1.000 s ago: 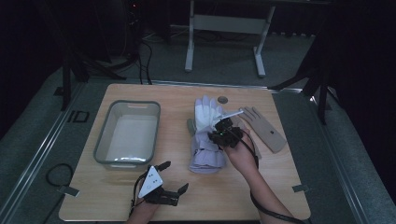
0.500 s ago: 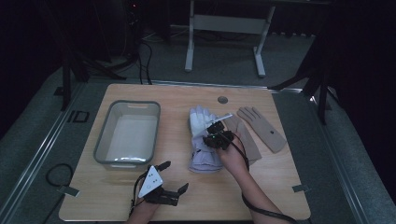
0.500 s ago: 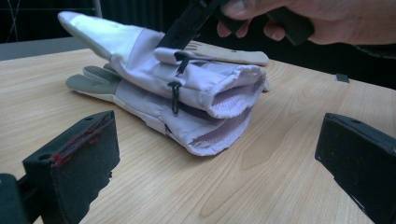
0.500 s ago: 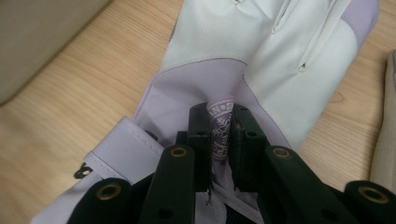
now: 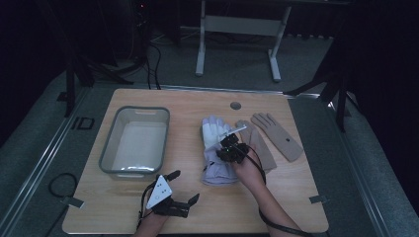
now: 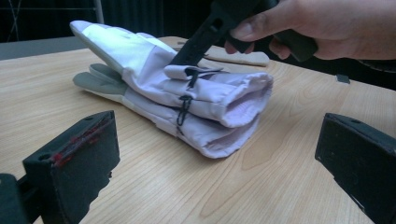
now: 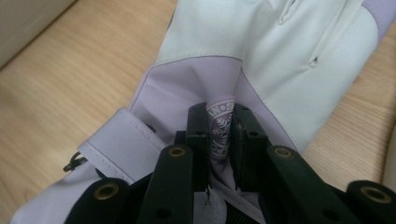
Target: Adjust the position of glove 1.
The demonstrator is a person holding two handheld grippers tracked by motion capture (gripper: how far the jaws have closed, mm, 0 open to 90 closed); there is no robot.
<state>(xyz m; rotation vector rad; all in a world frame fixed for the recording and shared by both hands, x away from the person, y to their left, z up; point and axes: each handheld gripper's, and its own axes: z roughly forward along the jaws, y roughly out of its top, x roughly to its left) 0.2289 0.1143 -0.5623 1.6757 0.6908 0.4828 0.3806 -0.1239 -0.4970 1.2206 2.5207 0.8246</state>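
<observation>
Two lavender-and-white gloves [image 5: 216,158] lie stacked at the table's middle. My right gripper [image 5: 228,148] comes down on the upper one from the right. In the right gripper view its jaws [image 7: 220,126] are shut on a raised fold of that glove's lavender back [image 7: 187,79], with a printed patch pinched between the pads. The left gripper view shows the upper glove [image 6: 140,51] tilted up at its finger end, over the lower glove [image 6: 93,81]. My left gripper [image 5: 185,185] rests open near the front edge, facing the glove cuffs [image 6: 233,107], with nothing between its jaws.
A grey tub [image 5: 109,148] stands on the left half of the table. Two beige gloves [image 5: 276,136] lie flat to the right of the stacked pair. A small round grommet [image 5: 235,105] sits near the far edge.
My right gripper has sunk and come a little nearer to the front edge, bringing the upper glove down with it. The left gripper has stayed put.
</observation>
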